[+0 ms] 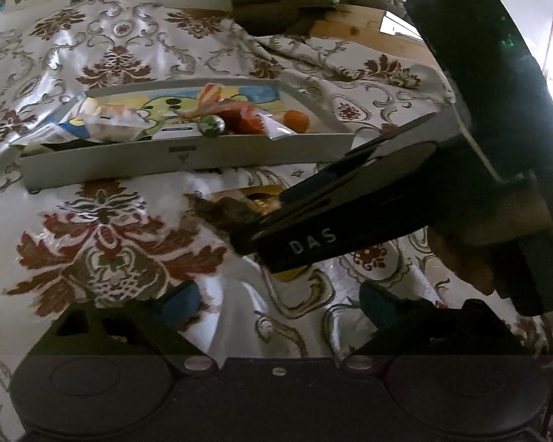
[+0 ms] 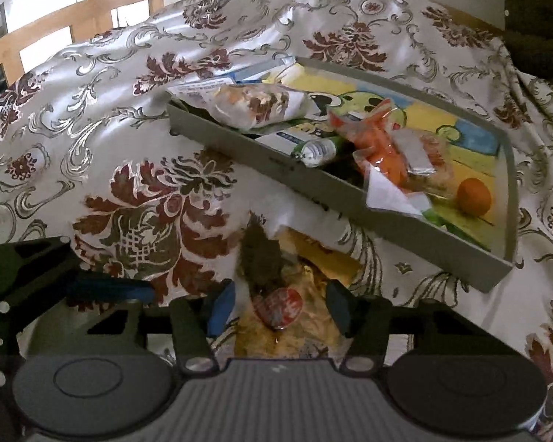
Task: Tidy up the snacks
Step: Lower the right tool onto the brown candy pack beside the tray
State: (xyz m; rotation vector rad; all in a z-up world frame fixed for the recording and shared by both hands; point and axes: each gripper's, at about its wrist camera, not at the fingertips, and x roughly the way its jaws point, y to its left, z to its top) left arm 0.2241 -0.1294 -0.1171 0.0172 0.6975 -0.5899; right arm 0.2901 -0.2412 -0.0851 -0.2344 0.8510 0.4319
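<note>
snack packet (image 2: pixel 287 305), gold with a red label, lies on the floral cloth (image 2: pixel 147 184) just before the tray (image 2: pixel 313 199), between right tool (image 2: pixel 280 307) pads, not yet pinched. left tool (image 1: pixel 276 305) released. grip mid-packet, lift clear of tray wall.

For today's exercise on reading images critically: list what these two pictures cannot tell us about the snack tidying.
- Yellow snack packet: print too blurred to read in the right wrist view; in the left wrist view the right hand-held gripper covers most of it.
- Tray: its near wall hides the floor in the left wrist view.
- Left hand-held gripper: fingertips dark, blurred.
</note>
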